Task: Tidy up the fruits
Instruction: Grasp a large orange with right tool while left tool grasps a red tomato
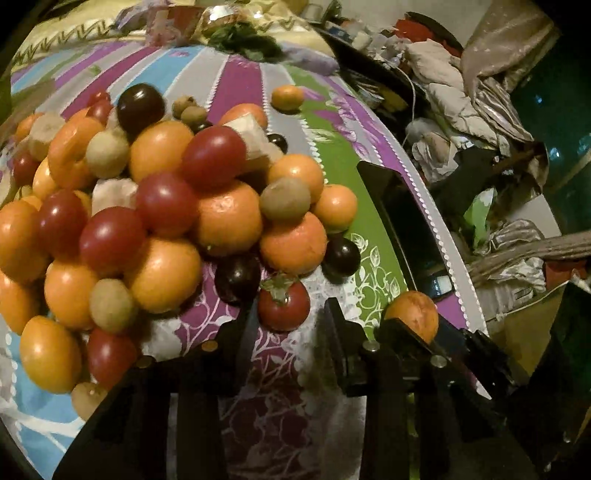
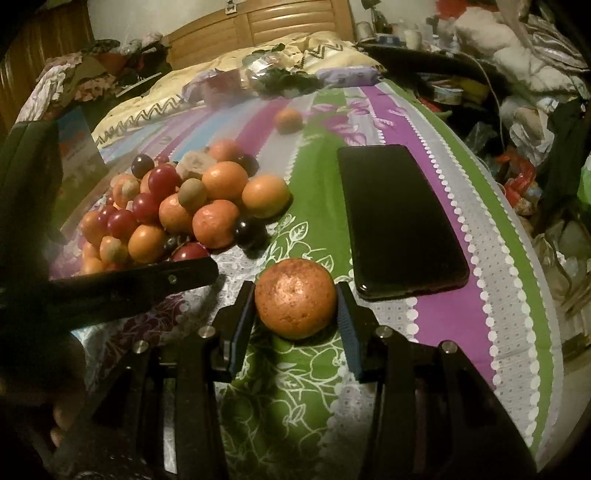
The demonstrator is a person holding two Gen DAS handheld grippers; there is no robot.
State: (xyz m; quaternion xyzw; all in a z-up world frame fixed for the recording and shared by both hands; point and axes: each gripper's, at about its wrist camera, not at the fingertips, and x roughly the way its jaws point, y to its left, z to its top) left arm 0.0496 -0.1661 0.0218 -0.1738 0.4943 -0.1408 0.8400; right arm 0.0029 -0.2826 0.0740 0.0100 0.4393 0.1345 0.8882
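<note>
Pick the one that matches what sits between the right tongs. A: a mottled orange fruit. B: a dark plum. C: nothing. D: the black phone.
A: the mottled orange fruit sits between the fingers of the right tongs on the bedspread, with the phone lying just beyond to its right.

Both wrist views closely share the fruit pile (image 1: 155,206).

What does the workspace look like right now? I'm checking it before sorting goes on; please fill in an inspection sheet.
Surface: bed under a striped floral sheet.
Job's things: fruit pile; lone orange far off; speckled orange.
Clutter: black phone on the sheet.
Grippers: right gripper brackets the speckled orange; left gripper open by a red tomato.
Cables: thin cord at right.
Surroundings: wooden headboard, heaped clothes.
</note>
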